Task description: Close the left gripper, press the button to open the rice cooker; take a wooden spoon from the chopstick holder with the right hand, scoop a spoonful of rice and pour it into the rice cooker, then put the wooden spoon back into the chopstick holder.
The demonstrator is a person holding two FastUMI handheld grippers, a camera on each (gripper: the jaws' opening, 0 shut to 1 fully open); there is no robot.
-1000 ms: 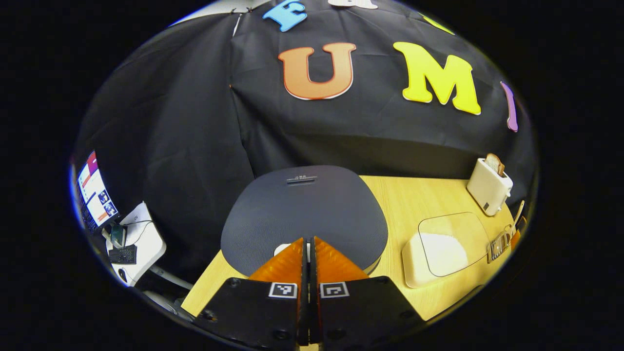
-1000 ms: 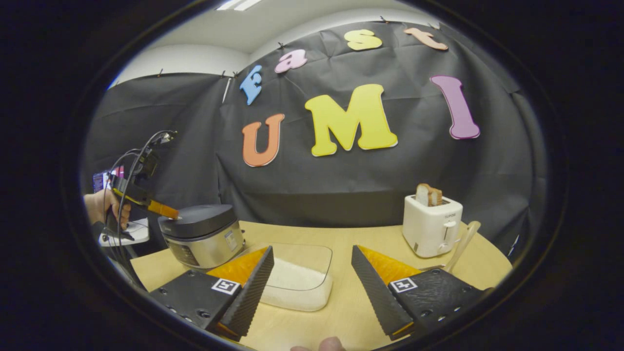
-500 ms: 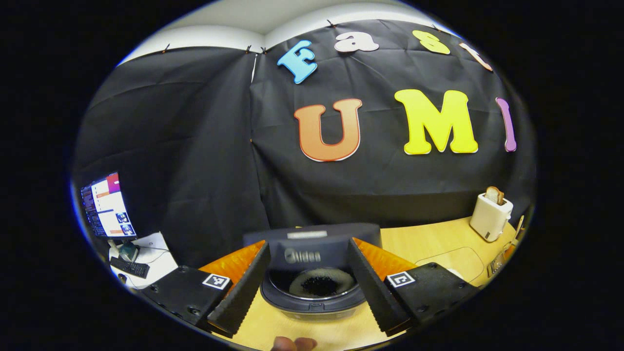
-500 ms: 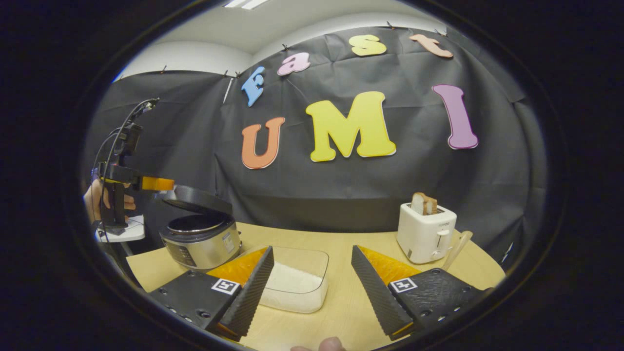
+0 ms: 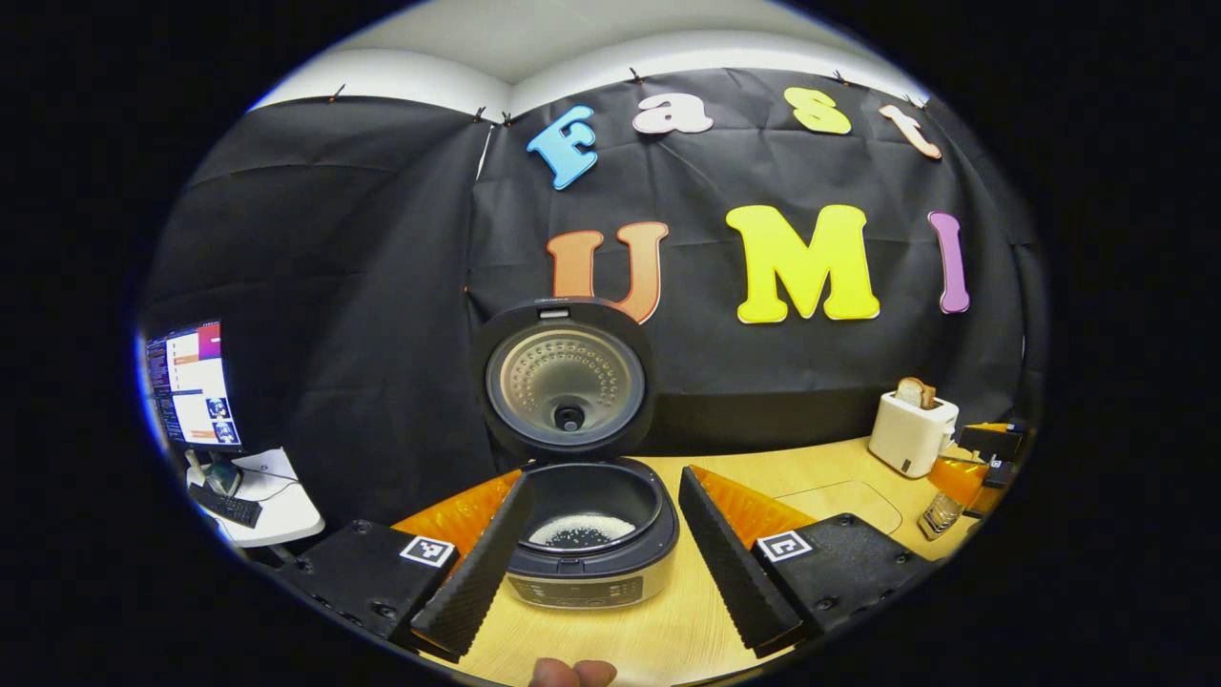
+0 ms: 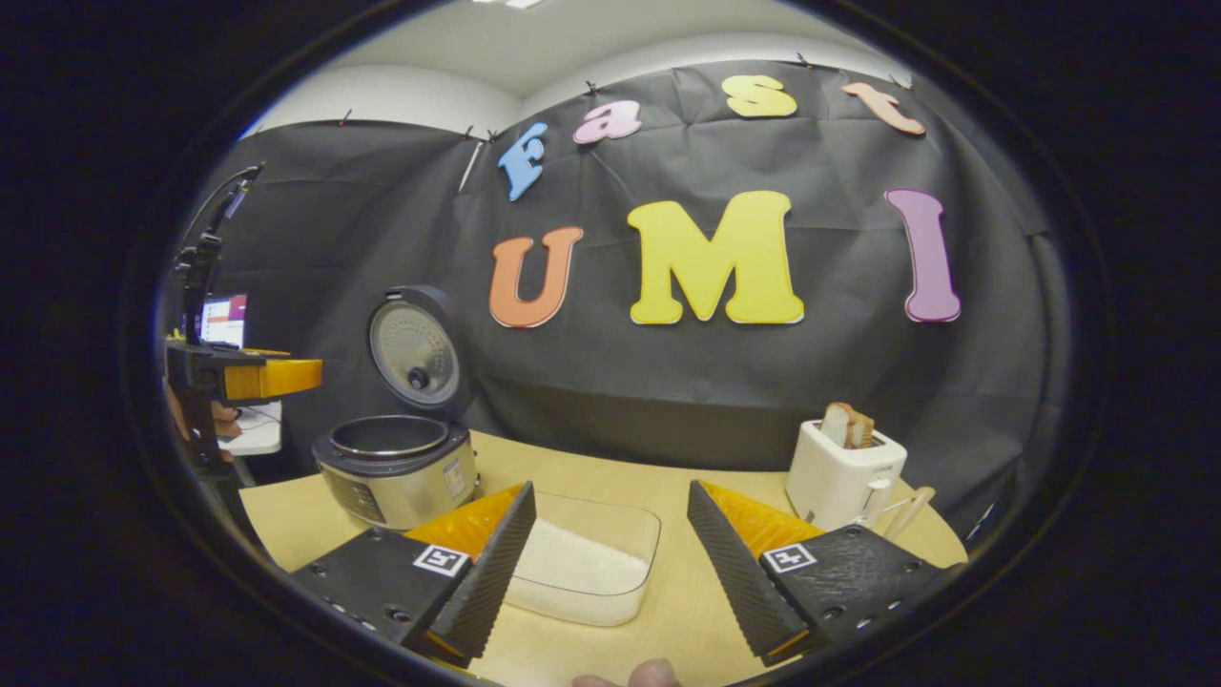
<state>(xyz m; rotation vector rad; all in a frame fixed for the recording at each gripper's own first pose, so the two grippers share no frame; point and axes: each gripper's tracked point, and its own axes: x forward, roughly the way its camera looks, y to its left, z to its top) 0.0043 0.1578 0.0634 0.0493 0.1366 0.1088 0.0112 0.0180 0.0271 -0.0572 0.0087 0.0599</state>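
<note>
**Rice cooker open, both grippers empty**

We count one round silver-and-black rice cooker (image 5: 591, 549), one clear rectangular container of white rice (image 6: 582, 563), one white toaster (image 6: 844, 472) carrying toast, one chopstick holder (image 5: 940, 513), one light wooden table (image 5: 668, 630) and two grippers.

The rice cooker stands at the left end of the table. Its black lid (image 5: 566, 377) is raised upright at the back, showing a perforated metal inner plate with a dark knob near the centre. The dark inner pot (image 5: 589, 506) is exposed.

In the left gripper view we see the left gripper (image 5: 599, 558) with its fingers wide apart and nothing between them; the cooker sits in the gap but farther off, untouched. This view looks down into the pot, where a thin layer of white grains covers the bottom. It also shows the chopstick holder at the far right edge of the table, just beside the toaster, with the other gripper partly visible beside it, and a lit monitor (image 5: 189, 386) on a white side desk (image 5: 272, 501) at the left.

In the right gripper view we see the right gripper (image 6: 610, 563) with its fingers likewise spread and empty, above the table near the rice container, which lies between the cooker and the toaster. Here the left gripper (image 6: 277, 377) appears at the far left, level with the raised lid and clear of the cooker. The pale handle of a wooden spoon (image 6: 906, 510) rises just right of the toaster
</note>
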